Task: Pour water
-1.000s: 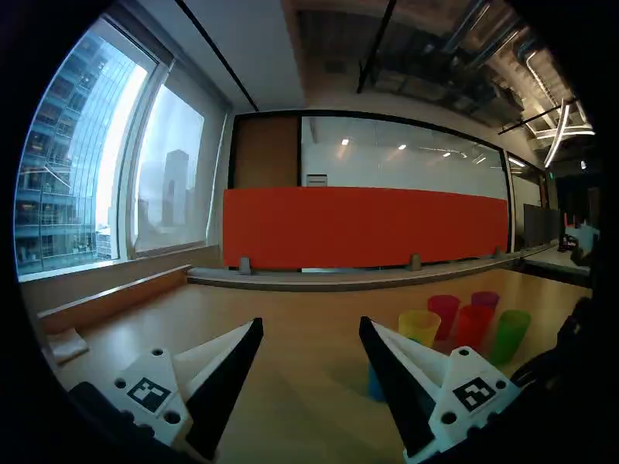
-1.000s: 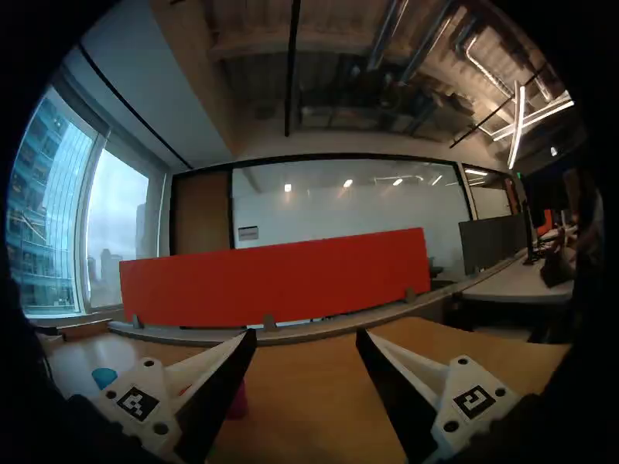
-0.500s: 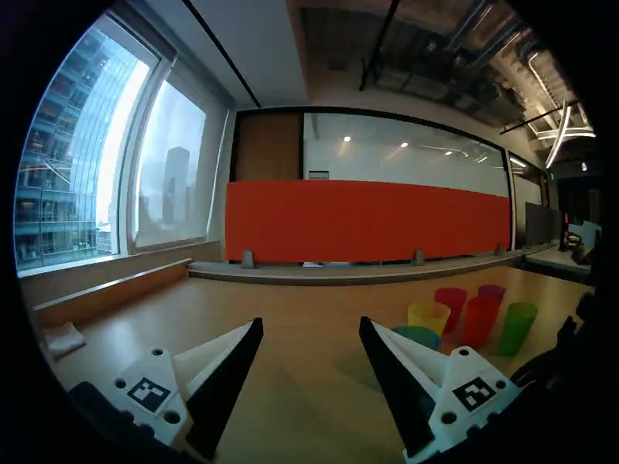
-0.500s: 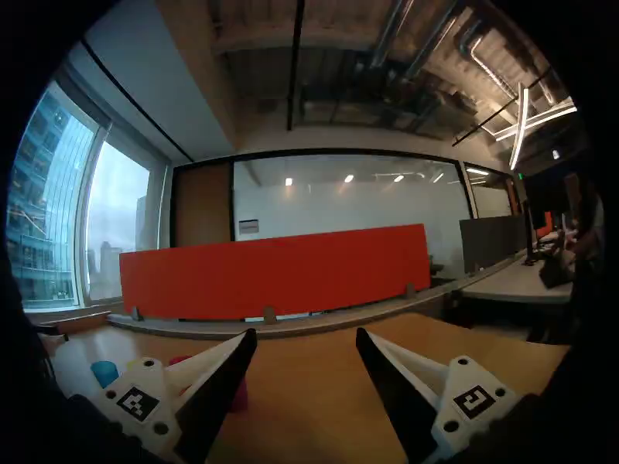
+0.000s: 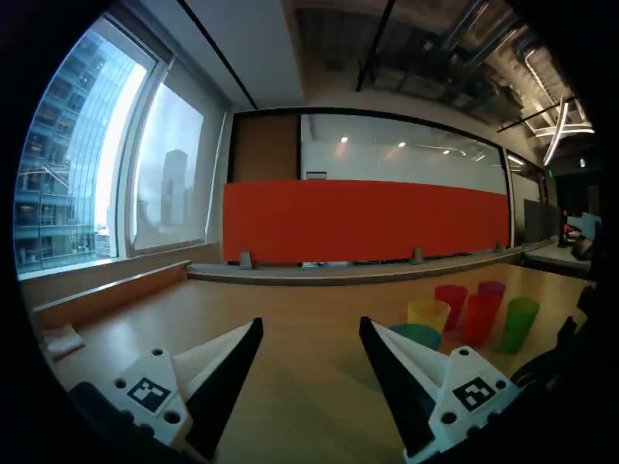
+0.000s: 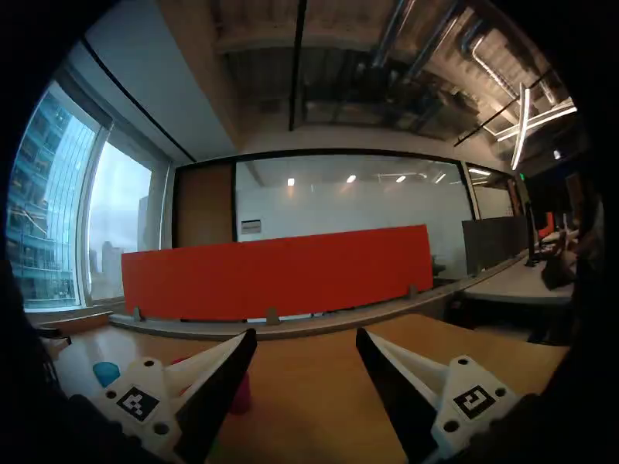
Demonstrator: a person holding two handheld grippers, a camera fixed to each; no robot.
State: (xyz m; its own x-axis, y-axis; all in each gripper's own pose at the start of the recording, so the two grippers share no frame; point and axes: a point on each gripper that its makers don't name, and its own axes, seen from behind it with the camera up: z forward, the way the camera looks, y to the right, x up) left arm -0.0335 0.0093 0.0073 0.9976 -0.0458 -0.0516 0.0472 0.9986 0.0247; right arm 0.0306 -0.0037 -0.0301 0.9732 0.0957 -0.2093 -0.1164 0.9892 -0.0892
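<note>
The left gripper (image 5: 309, 352) is held wide and empty. The cluster of cups (image 5: 481, 317) is seen upright, ahead and to its right, the teal cup (image 5: 419, 334) just past its right finger (image 5: 391, 379). The right gripper (image 6: 306, 363), also spread and empty, is judged farther from them.

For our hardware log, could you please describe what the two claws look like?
The left claw and right claw match: each has two pointed wedge fingers with white shells and black inner faces. Each finger's base carries a square black-and-white marker with small dark screw holes around it.
</note>
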